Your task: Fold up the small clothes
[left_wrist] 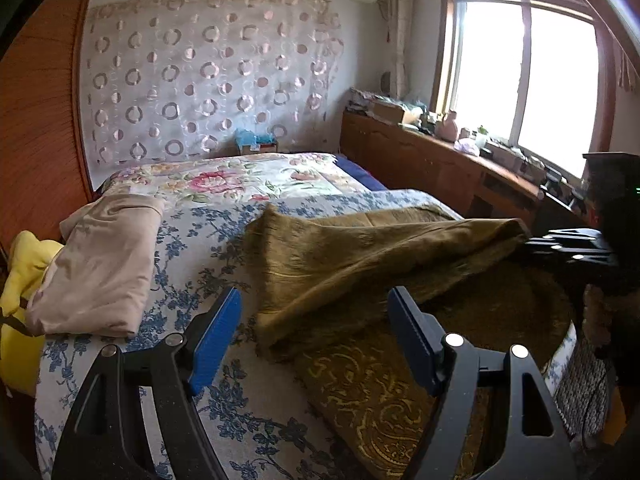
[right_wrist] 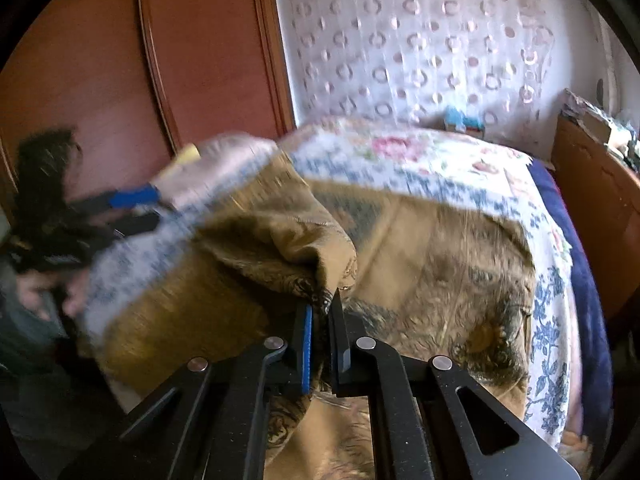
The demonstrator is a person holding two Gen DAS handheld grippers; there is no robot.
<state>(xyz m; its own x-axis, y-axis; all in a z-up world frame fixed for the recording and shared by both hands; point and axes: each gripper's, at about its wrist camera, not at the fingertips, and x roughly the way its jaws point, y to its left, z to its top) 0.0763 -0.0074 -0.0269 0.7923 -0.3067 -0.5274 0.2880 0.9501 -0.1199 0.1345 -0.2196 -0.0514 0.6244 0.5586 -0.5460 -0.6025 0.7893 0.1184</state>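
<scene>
A bed (left_wrist: 224, 216) is covered by an olive cloth (left_wrist: 360, 248), one edge lifted. That edge is pinched by the right gripper (right_wrist: 322, 320); the left gripper (left_wrist: 316, 336) is held wide apart, empty. The thin pinch could slip, dropping the fold.

Olive-brown patterned garment (left_wrist: 360, 264), blue-flowered bedspread (left_wrist: 200, 248)

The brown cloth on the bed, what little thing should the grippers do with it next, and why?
Probably the right gripper should carry its pinched edge of the brown cloth across toward the far side, finishing the fold. Its jaws are shut on that edge and the cloth is already lifted and doubled over, while the left gripper stands open and holds nothing.
</scene>
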